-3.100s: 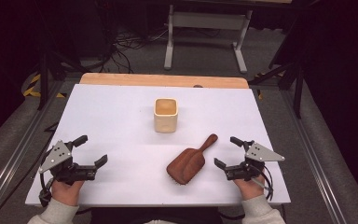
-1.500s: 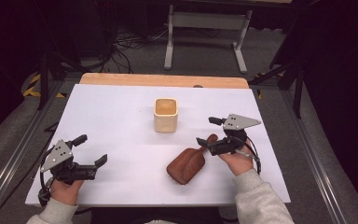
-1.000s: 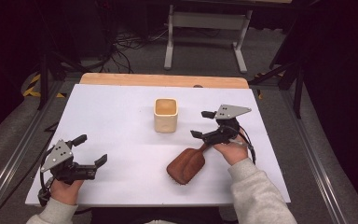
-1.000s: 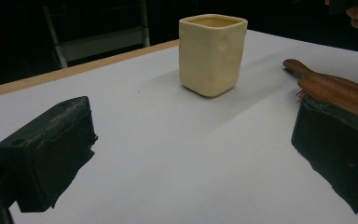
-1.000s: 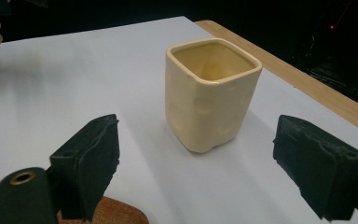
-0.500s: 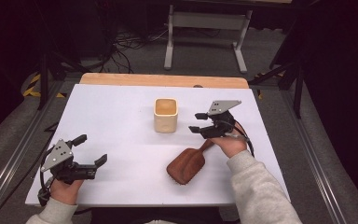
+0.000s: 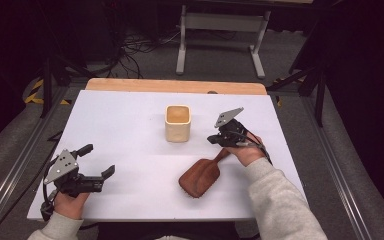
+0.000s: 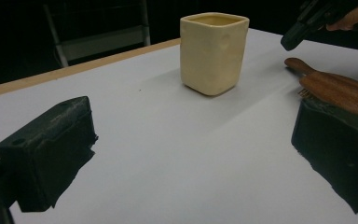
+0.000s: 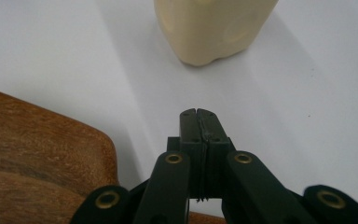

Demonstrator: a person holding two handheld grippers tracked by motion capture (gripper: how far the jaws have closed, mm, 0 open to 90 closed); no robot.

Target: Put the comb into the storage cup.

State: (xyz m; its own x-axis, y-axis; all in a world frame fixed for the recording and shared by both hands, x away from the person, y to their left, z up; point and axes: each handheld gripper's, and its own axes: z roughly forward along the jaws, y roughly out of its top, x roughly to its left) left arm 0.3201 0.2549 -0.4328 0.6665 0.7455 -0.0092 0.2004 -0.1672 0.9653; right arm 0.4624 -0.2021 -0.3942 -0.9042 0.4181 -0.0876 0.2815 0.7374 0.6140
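My left gripper is resting near the front left corner of the table, its jaws spread wide apart with nothing between them; in the left gripper view they are framing bare white tabletop. My right gripper is hanging just above the brush handle, right of the cup, and in the right gripper view its jaws are pressed together with nothing between them.

The wooden hairbrush is lying bristles down near the front edge, right of centre, its handle pointing away toward my right hand. There is wide open surface between my two grippers and along the whole left half.

Farther back, the cream cup is standing upright at the middle, well apart from the brush. I am seeing no contents inside it from above. I can make out no writing on it.
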